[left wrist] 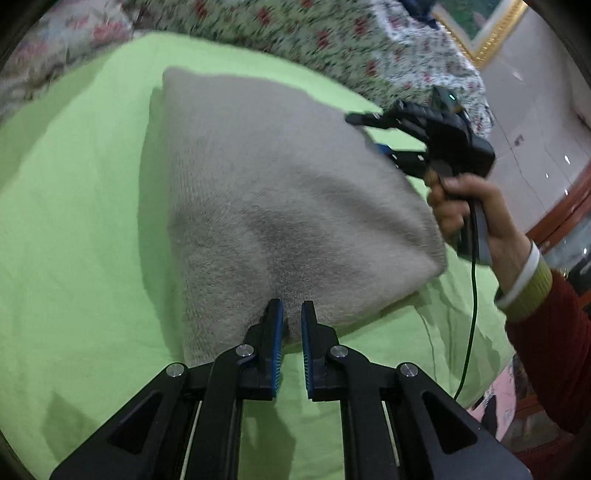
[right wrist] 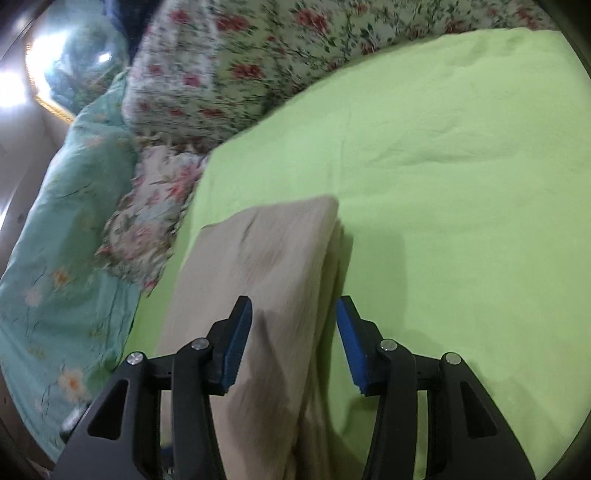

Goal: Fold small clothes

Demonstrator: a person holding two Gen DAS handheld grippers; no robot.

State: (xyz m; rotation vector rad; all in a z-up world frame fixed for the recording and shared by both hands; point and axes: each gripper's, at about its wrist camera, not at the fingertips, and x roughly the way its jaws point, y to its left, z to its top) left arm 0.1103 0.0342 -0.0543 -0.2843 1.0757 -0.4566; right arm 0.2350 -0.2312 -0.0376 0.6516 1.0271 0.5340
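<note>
A beige-grey knit garment (left wrist: 277,192) lies folded over on the green sheet (left wrist: 74,229). My left gripper (left wrist: 292,314) is shut on the garment's near edge, which bunches between its blue pads. My right gripper (left wrist: 373,138) shows in the left wrist view at the garment's far right edge, held by a hand in a red sleeve. In the right wrist view the right gripper (right wrist: 294,314) is open, its jaws standing wide on either side of the folded garment (right wrist: 269,266), whose layered edge runs down the middle.
A floral quilt (left wrist: 314,33) is piled along the back of the bed and also shows in the right wrist view (right wrist: 229,66). A teal floral cover (right wrist: 66,240) lies at the left. A green cable (left wrist: 471,317) hangs from the right gripper. The green sheet (right wrist: 461,184) extends right.
</note>
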